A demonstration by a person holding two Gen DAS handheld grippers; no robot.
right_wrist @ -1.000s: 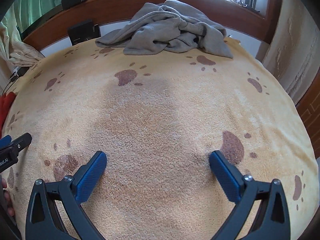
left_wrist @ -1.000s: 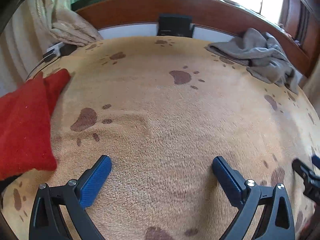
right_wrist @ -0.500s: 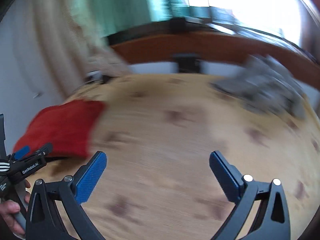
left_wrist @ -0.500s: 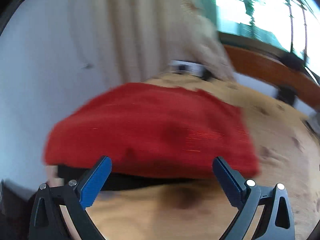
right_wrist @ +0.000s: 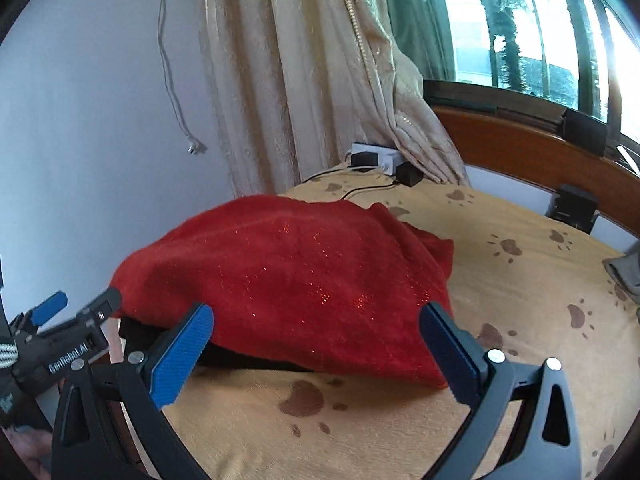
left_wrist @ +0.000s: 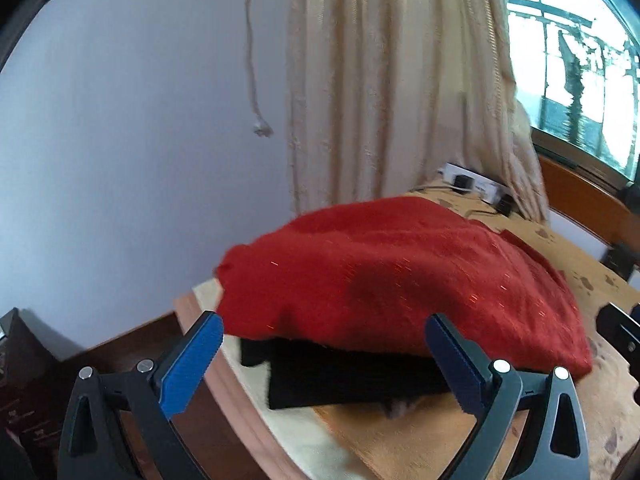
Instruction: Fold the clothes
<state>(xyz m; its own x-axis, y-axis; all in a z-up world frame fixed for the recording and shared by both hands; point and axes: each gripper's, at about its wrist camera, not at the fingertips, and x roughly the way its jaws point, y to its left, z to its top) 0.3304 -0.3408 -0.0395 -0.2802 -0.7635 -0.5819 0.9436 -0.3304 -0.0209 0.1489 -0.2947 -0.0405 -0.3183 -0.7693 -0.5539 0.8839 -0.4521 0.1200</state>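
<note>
A folded red cloth point(left_wrist: 400, 276) lies on top of a dark black garment point(left_wrist: 344, 380) near the bed's corner. My left gripper point(left_wrist: 324, 348) stands open just in front of this stack, holding nothing. In the right wrist view the same red cloth point(right_wrist: 288, 276) sits ahead, with the black garment point(right_wrist: 248, 360) showing under its near edge. My right gripper point(right_wrist: 316, 340) is open and empty close to the cloth's front edge. The left gripper point(right_wrist: 76, 320) shows at the far left of that view. A grey garment point(right_wrist: 626, 272) peeks in at the right edge.
The bed has a tan paw-print blanket point(right_wrist: 500, 292) and a wooden headboard point(right_wrist: 520, 148). A power strip with plugs point(right_wrist: 380, 160) lies by the cream curtain point(right_wrist: 304, 72). A cable point(right_wrist: 172, 80) hangs on the white wall. The bed's wooden edge point(left_wrist: 240, 400) drops off at left.
Both grippers have swung left, from facing the middle of the bed and the grey garment to facing the red cloth stack at the bed's corner. Both stayed open.
</note>
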